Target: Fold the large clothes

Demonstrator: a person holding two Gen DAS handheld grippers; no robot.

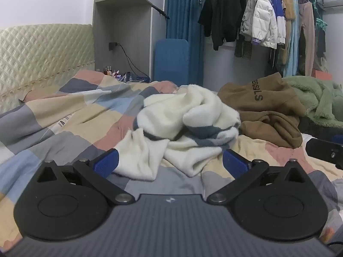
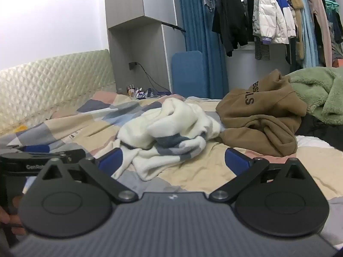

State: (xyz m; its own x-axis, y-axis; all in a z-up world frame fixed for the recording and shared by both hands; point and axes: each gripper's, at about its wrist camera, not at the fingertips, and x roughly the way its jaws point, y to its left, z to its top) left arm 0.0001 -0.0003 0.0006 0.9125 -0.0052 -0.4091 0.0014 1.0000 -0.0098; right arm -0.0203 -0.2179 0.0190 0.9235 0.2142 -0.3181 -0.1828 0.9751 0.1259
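Observation:
A crumpled white sweater (image 1: 188, 115) with grey-blue stripes lies in a heap in the middle of the patchwork bed cover (image 1: 64, 115). My left gripper (image 1: 170, 162) hovers just in front of its near edge, jaws wide open, blue pads (image 1: 106, 162) pressing on nothing. My right gripper (image 2: 173, 160) is also open and empty, a little short of the same sweater (image 2: 171, 124). A brown hoodie (image 2: 257, 120) with dark lettering lies bunched to the right of it. In the right wrist view, the left gripper (image 2: 42, 156) shows at the left edge.
A green fleece (image 1: 317, 102) is piled behind the brown hoodie (image 1: 263, 111) at the right. A quilted headboard (image 1: 42, 53) runs along the left. Behind the bed are a shelf with small bottles (image 1: 111, 70), a blue curtain (image 1: 182, 21) and a rack of hanging clothes (image 1: 261, 17).

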